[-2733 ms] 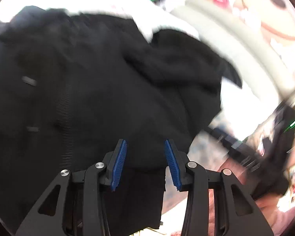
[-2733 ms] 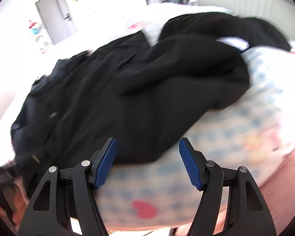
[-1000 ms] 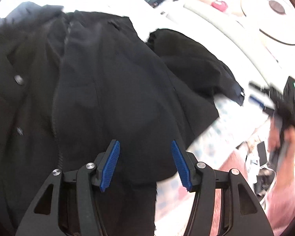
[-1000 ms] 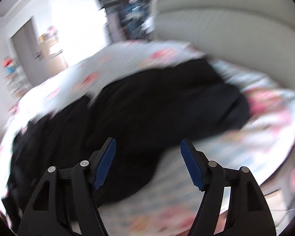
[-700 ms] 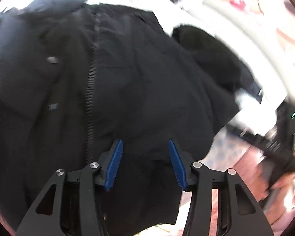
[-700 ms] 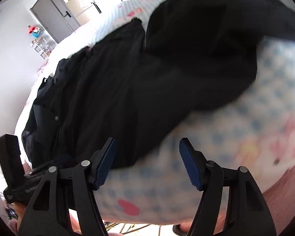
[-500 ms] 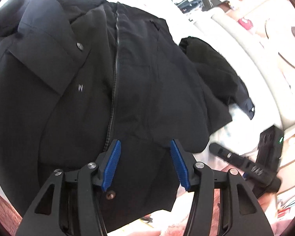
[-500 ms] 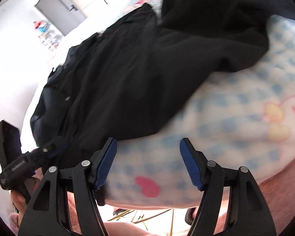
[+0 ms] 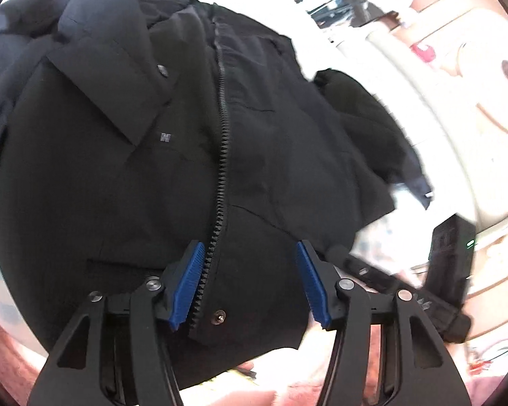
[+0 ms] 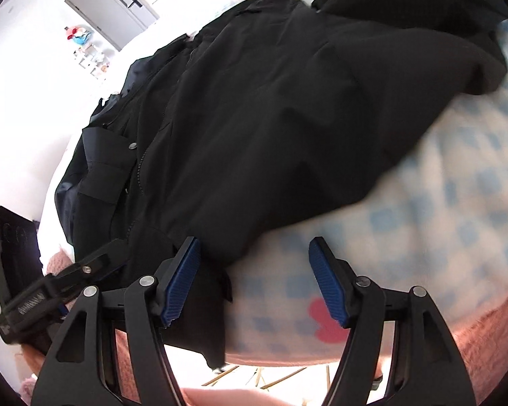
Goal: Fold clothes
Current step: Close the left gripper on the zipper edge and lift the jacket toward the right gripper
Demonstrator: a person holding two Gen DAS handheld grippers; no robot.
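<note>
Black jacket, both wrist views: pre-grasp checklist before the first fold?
1. Left gripper open: ok.
2. Right gripper open: ok.
3. Black jacket lying on the checked bedsheet, zipper closed: ok.
4. Hem between left fingers: ok, the hem and zipper end lie in the gap.
5. Hem between right fingers: not ok, only the jacket's corner reaches the left finger; mostly sheet in the gap.
6. Sleeves laid flat: cannot tell, the far sleeve looks bunched.

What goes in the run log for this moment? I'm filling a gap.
left gripper: open, over hem by zipper | right gripper: open, at hem edge | black jacket: spread on checked blanket, unfolded
</note>
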